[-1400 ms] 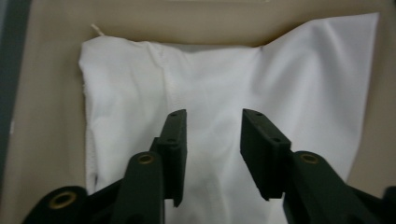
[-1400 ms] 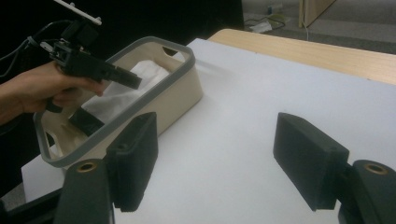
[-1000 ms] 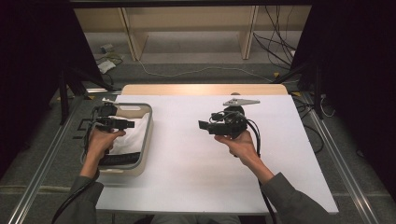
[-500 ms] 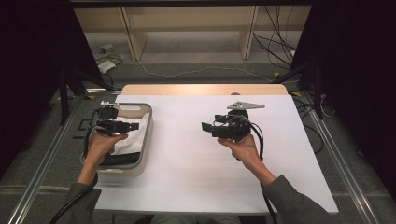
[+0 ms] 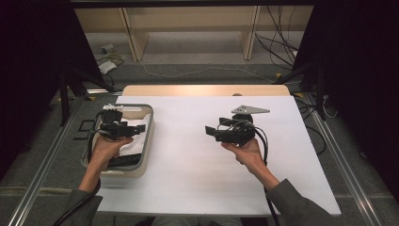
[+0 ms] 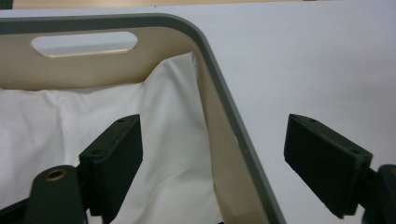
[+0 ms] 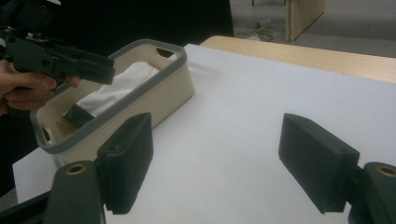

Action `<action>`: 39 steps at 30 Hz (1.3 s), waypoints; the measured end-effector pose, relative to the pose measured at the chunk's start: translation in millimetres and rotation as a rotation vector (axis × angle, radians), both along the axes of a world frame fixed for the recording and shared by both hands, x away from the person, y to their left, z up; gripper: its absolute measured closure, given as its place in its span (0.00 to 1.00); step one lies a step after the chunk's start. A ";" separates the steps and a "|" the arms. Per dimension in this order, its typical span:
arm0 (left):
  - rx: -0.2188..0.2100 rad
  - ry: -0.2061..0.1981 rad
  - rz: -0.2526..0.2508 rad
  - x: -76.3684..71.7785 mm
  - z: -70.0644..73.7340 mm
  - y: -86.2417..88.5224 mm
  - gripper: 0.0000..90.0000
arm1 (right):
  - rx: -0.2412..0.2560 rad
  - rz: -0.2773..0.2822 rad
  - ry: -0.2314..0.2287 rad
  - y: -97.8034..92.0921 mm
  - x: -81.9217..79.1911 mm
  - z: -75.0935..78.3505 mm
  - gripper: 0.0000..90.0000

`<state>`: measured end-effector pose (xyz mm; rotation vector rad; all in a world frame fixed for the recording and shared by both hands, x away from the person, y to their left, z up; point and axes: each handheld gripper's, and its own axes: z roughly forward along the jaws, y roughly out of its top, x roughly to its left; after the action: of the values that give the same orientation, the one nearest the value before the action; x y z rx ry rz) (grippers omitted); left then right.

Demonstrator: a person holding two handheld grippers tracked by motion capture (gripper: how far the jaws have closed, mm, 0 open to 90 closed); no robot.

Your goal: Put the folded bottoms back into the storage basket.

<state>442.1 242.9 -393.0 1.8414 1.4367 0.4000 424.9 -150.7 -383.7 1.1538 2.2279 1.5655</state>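
Hovering left claw (image 5: pixel 136 130) wide open over basket (image 5: pixel 149 123) with white cloth (image 6: pixel 56 126), right claw (image 5: pixel 211 132) wide open, empty

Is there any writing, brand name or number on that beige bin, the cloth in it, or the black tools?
None can be read: the beige plastic bin with a grey rim, the white cloth inside it, the left tool, the right tool and the white table top all look plain.

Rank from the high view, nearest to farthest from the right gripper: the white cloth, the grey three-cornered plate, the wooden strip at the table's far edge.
From the right gripper:
1. Grey three-cornered plate, just above it, part of that gripper.
2. Wooden strip, beyond it at the far edge.
3. White cloth, far left, in the bin.
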 end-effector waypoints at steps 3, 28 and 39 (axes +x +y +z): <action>-0.005 -0.015 -0.013 -1.5 1.0 -3.3 0.20 | 0.003 -0.003 -0.004 -1.3 -2.1 -0.4 0.29; -0.131 -0.139 -0.088 -24.1 0.2 -32.9 0.19 | 0.013 -0.030 -0.045 -18.9 -18.7 -5.7 0.27; -0.144 -0.143 -0.144 -34.9 -2.0 -48.5 0.19 | 0.024 -0.040 -0.054 -28.3 -25.3 -8.0 0.27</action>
<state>407.3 194.4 -395.0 1.7503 1.1977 0.3401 399.6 -179.0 -391.6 1.1405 2.1445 1.5926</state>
